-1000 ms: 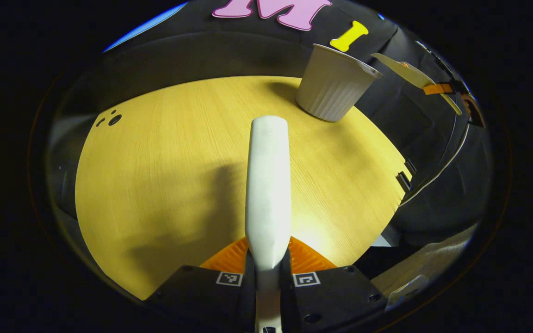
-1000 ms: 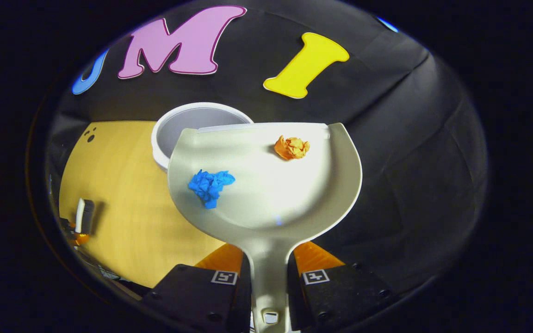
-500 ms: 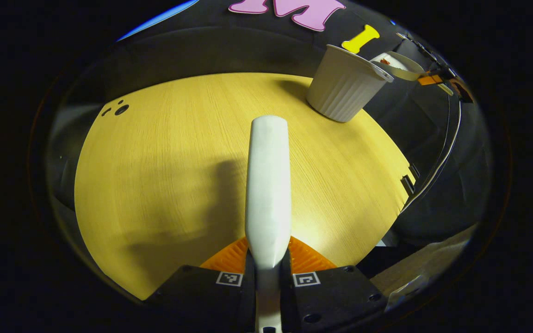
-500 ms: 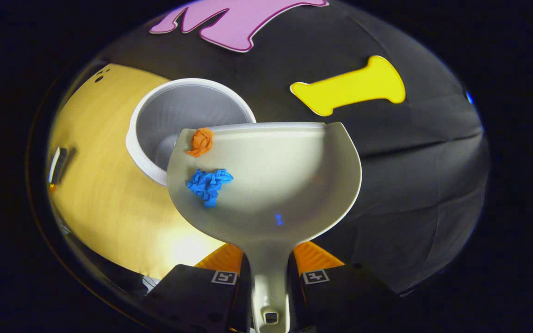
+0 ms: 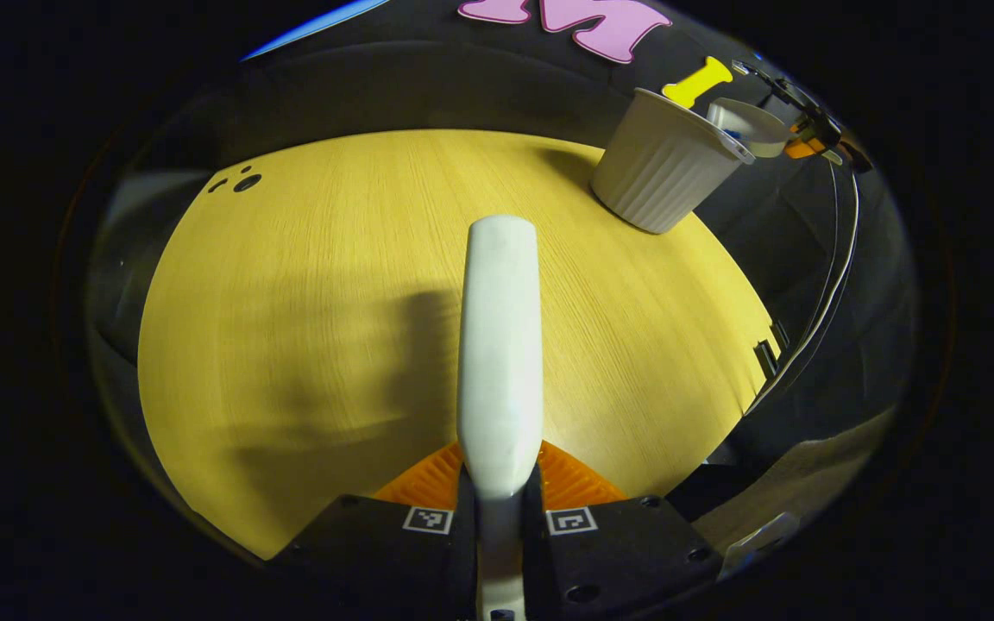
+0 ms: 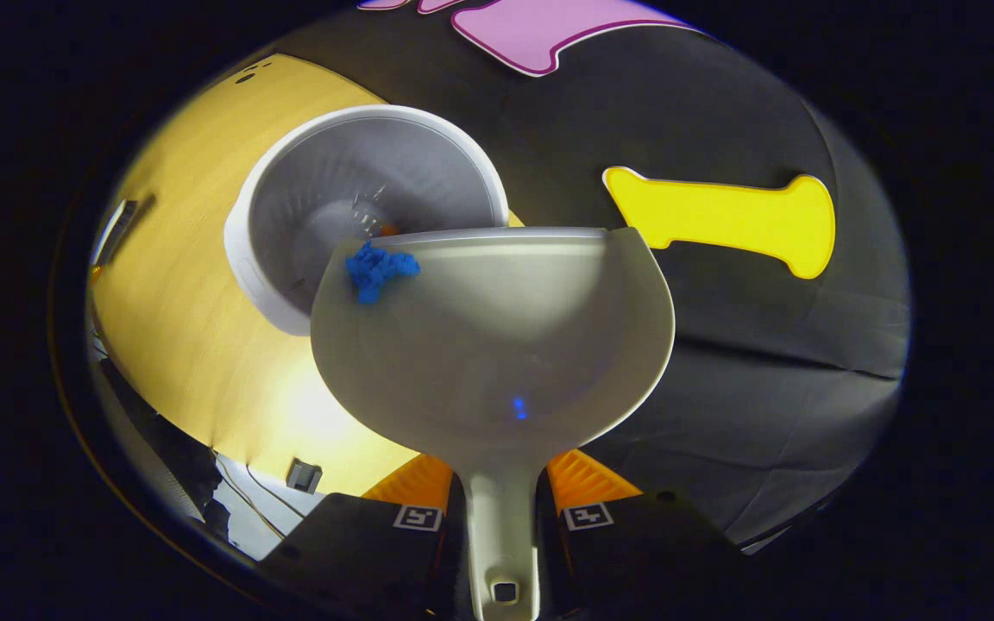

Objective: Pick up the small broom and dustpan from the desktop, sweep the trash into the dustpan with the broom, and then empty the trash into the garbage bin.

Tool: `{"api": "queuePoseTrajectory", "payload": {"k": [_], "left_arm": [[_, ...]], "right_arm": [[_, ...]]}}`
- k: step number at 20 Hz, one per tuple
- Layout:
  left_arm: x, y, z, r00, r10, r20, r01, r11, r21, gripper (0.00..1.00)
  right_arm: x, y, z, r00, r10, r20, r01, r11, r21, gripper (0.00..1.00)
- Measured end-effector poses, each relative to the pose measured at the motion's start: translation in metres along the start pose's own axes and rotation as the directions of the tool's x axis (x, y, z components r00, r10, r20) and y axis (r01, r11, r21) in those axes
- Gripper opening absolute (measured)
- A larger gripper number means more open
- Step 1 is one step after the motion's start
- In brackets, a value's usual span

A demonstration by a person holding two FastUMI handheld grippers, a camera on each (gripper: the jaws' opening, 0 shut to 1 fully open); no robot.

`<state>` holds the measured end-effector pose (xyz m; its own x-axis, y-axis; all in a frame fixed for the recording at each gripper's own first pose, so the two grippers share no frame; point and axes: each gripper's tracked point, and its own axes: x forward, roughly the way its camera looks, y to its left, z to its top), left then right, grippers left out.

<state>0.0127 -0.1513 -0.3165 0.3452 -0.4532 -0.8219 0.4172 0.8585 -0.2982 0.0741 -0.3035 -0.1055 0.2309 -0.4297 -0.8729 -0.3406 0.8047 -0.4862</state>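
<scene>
Ahead of my right gripper (image 6: 501,509) — clamped on dustpan (image 6: 497,345) handle, tipped over bin (image 6: 359,207). Orange scrap just slid off into bin; blue scrap (image 6: 379,269) now at lip. Left gripper (image 5: 499,517) grips broom (image 5: 500,345) — dump nearly finished, I judge.

My left gripper (image 5: 500,509) gripped the broom (image 5: 500,345); my right gripper (image 6: 501,509), tilted, clamped the dustpan (image 6: 497,345) handle.

The dustpan (image 6: 497,345) is clamped by its handle in the right gripper (image 6: 501,509) and tilted over the white garbage bin (image 6: 359,185). A blue paper wad (image 6: 379,269) is lodged at its front lip.
</scene>
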Motion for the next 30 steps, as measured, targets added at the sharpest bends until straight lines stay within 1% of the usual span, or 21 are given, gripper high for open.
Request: {"api": "queuePoseTrajectory", "payload": {"k": [4, 8, 10, 12, 13, 14, 15, 17, 18, 19, 20, 22, 23, 24, 26, 27, 28, 29, 30], "left_arm": [[-0.002, -0.003, 0.002, 1.0, 0.013, 0.009, -0.013, 1.0, -0.001, 0.25], [-0.002, -0.008, 0.001, 1.0, 0.023, 0.016, -0.023, 1.0, 0.0, 0.25], [-0.004, -0.013, 0.0, 0.999, 0.025, 0.019, -0.025, 1.0, -0.002, 0.25], [-0.005, -0.014, 0.0, 0.999, 0.036, 0.025, -0.036, 0.999, 0.004, 0.25], [-0.005, -0.015, -0.001, 0.999, 0.041, 0.023, -0.041, 0.999, 0.007, 0.25], [-0.006, -0.015, -0.001, 0.999, 0.048, 0.02, -0.048, 0.999, 0.011, 0.25], [-0.007, -0.016, 0.0, 0.998, 0.055, 0.022, -0.056, 0.998, 0.016, 0.25], [-0.011, -0.017, 0.005, 0.997, 0.066, 0.03, -0.067, 0.998, 0.019, 0.25], [-0.011, -0.016, 0.005, 0.997, 0.076, 0.031, -0.076, 0.997, 0.017, 0.25], [-0.012, -0.017, 0.006, 0.996, 0.082, 0.031, -0.082, 0.997, 0.013, 0.25], [-0.014, -0.018, 0.007, 0.996, 0.088, 0.033, -0.088, 0.996, 0.011, 0.25], [-0.015, -0.019, 0.008, 0.995, 0.098, 0.035, -0.099, 0.995, 0.013, 0.25], [-0.016, -0.02, 0.009, 0.994, 0.106, 0.033, -0.106, 0.994, 0.014, 0.25], [-0.016, -0.022, 0.01, 0.993, 0.111, 0.033, -0.112, 0.994, 0.016, 0.25], [-0.016, -0.025, 0.013, 0.992, 0.122, 0.032, -0.123, 0.992, 0.028, 0.25], [-0.016, -0.027, 0.014, 0.991, 0.129, 0.032, -0.13, 0.991, 0.034, 0.25], [-0.015, -0.028, 0.015, 0.99, 0.135, 0.03, -0.136, 0.99, 0.037, 0.25], [-0.014, -0.029, 0.015, 0.99, 0.14, 0.028, -0.141, 0.989, 0.036, 0.25], [-0.013, -0.029, 0.016, 0.989, 0.146, 0.024, -0.147, 0.989, 0.033, 0.25]], "right_arm": [[0.003, 0.001, 0.002, 1.0, 0.012, 0.014, -0.012, 1.0, -0.001, 0.36], [0.002, 0.001, 0.001, 0.999, -0.001, 0.047, 0.001, 1.0, 0.01, 0.36], [0.001, 0.006, 0.0, 0.996, 0.003, 0.091, -0.008, 0.998, 0.058, 0.36], [-0.002, 0.016, 0.001, 0.989, 0.023, 0.148, -0.044, 0.99, 0.137, 0.36], [-0.005, 0.019, -0.001, 0.983, 0.031, 0.178, -0.063, 0.982, 0.18, 0.32], [-0.011, 0.022, -0.004, 0.977, 0.033, 0.212, -0.081, 0.972, 0.22, 0.41], [-0.018, 0.025, -0.009, 0.969, 0.036, 0.245, -0.102, 0.96, 0.262, 0.32], [-0.031, 0.03, -0.012, 0.947, 0.046, 0.317, -0.157, 0.929, 0.334, 0.36], [-0.04, 0.035, -0.016, 0.936, 0.054, 0.349, -0.187, 0.915, 0.358, 0.32], [-0.05, 0.042, -0.021, 0.923, 0.059, 0.38, -0.212, 0.902, 0.376, 0.41], [-0.057, 0.049, -0.022, 0.91, 0.061, 0.409, -0.234, 0.892, 0.388, 0.36], [-0.071, 0.065, -0.029, 0.888, 0.073, 0.454, -0.275, 0.875, 0.397, 0.36], [-0.077, 0.076, -0.033, 0.878, 0.08, 0.472, -0.293, 0.869, 0.398, 0.41], [-0.081, 0.09, -0.036, 0.871, 0.104, 0.48, -0.318, 0.865, 0.39, 0.36], [-0.087, 0.12, -0.046, 0.857, 0.144, 0.495, -0.36, 0.854, 0.376, 0.36], [-0.087, 0.136, -0.051, 0.85, 0.171, 0.498, -0.384, 0.847, 0.366, 0.31], [-0.087, 0.155, -0.055, 0.843, 0.195, 0.502, -0.409, 0.839, 0.36, 0.31], [-0.088, 0.175, -0.061, 0.837, 0.221, 0.501, -0.433, 0.827, 0.359, 0.36], [-0.088, 0.197, -0.064, 0.828, 0.257, 0.498, -0.463, 0.813, 0.352, 0.36]]}}
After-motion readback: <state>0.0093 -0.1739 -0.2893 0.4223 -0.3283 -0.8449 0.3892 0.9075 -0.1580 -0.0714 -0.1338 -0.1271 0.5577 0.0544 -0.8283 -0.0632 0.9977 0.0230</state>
